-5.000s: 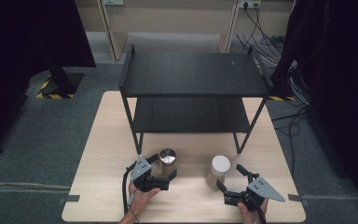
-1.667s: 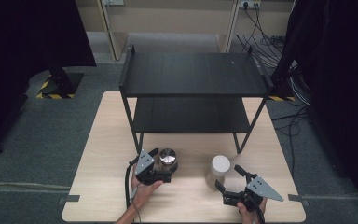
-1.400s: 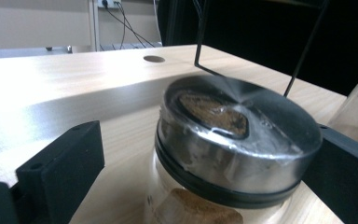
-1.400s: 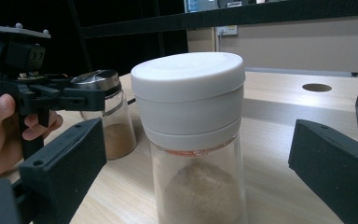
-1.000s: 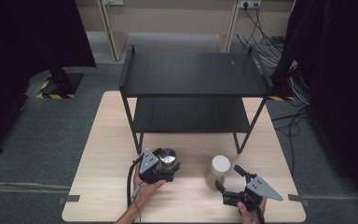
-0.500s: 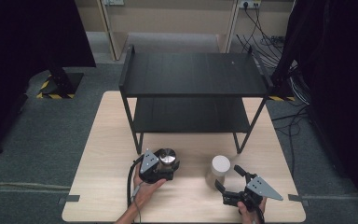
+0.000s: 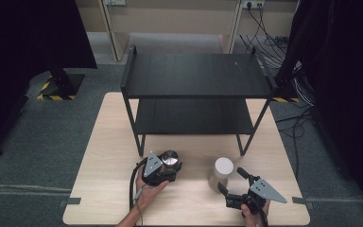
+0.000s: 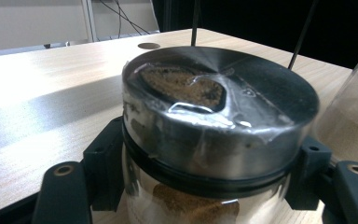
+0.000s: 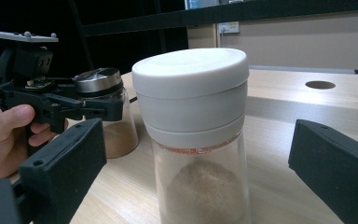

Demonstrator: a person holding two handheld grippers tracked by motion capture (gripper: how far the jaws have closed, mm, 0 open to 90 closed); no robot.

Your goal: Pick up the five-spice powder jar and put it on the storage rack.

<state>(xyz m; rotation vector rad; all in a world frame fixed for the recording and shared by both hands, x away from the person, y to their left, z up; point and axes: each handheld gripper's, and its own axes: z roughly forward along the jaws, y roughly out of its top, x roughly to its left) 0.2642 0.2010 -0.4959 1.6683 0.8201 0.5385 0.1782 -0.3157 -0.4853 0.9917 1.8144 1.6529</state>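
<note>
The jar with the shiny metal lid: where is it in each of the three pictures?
High view: metal-lidded jar sits left of centre, in the left gripper.
Left gripper view: jar at centre, clamped between the jaws.
Right gripper view: jar at left, behind.
Shared landmark: white-lidded jar, beside it.

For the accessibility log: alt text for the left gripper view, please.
The left gripper has just closed its black jaws on the neck of a metal-lidded glass jar of brown powder, standing on a light wooden table.
</note>
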